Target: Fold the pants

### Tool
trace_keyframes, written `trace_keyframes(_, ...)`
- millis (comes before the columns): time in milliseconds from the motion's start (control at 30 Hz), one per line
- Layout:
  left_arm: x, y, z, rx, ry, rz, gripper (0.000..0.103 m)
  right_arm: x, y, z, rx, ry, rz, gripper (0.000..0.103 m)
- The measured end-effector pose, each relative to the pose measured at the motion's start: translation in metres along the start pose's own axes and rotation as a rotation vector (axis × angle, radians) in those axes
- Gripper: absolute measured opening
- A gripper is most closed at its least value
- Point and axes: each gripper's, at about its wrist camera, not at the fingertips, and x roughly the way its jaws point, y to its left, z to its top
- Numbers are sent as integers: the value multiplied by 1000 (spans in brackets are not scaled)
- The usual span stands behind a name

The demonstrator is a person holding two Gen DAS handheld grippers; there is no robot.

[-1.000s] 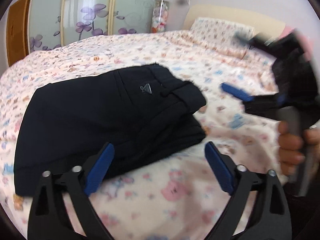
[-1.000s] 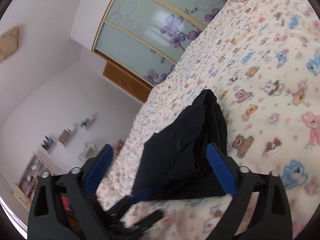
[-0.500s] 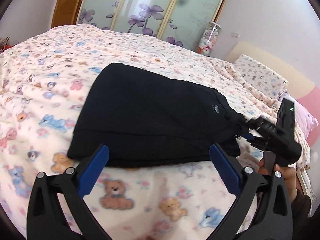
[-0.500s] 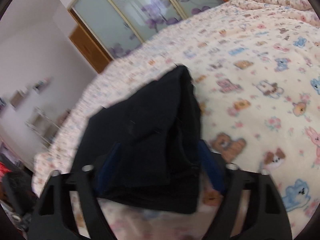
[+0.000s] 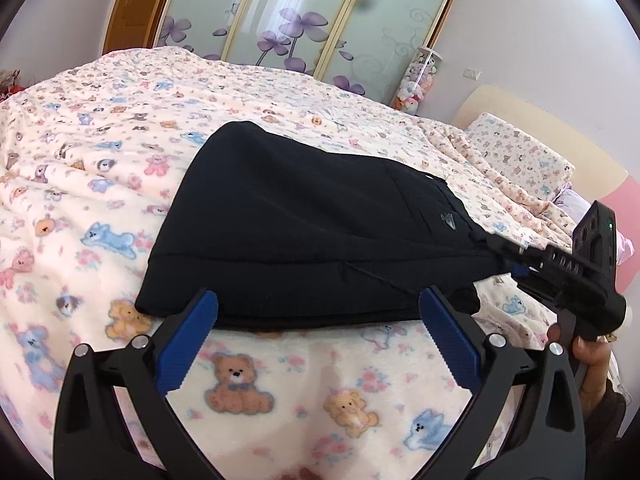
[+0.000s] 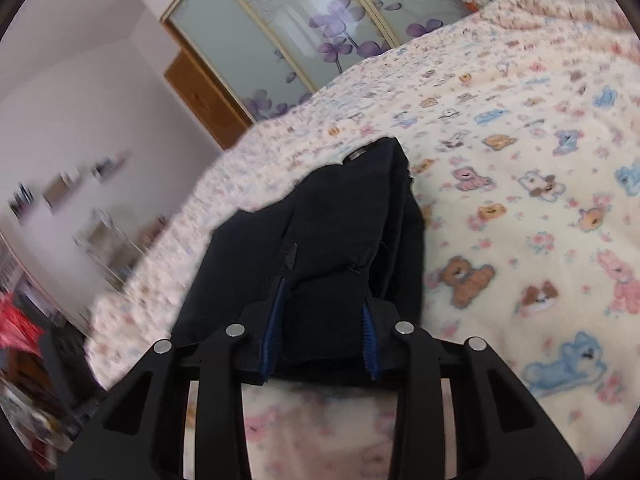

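One claw (image 6: 322, 320) pinches pants (image 5: 304, 232); other (image 5: 320, 344) spread.

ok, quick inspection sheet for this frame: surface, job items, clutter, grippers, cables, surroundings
Surface: bed with teddy-print blanket.
Job's things: black pants, folded into a flat stack, lying on the blanket.
Clutter: pillow at the headboard end.
Grippers: left hand-held gripper open, just short of the pants' near edge; right hand-held gripper shut on the pants' end.
Cables: nothing seen.
Surroundings: glass wardrobe doors with purple flowers; jar of plush toys; blurred shelves.
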Motion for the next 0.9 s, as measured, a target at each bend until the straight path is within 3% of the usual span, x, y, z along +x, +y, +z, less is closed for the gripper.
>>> trace_keyframes(67,2,2,0,-8,5,7,101,18,-5,-5,-19,65,-103,37)
trace_keyframes(233,-4,9,6,-29,-8,7,101,15,-9,-2,9,56,-108,50)
trace_keyframes(333,-16,11,19,-9,-69,31,101,-14,-1,3,-3,-107,-83,51)
trace_keyframes(367,-19,13,26,-10,-90,37,101,-26,5,9,-16,-185,-43,52)
trace_keyframes(433,-22,18,39,-31,-111,34,101,-35,12,20,-21,-233,53,61)
trace_keyframes(500,-22,24,55,-72,-133,13,101,-25,17,33,9,-190,175,91)
trace_keyframes(567,-16,29,70,-104,-129,-15,101,-4,18,44,46,-124,247,91)
trace_keyframes(667,8,32,93,-156,-71,-53,101,34,15,64,113,-33,260,90)
trace_keyframes(800,39,34,107,-175,-33,-67,101,74,-12,85,256,39,232,91)
trace_keyframes(867,57,40,108,-191,6,-59,101,90,-32,82,342,77,123,90)
trace_keyframes(900,76,48,104,-221,66,-29,101,97,-42,79,368,87,118,89)
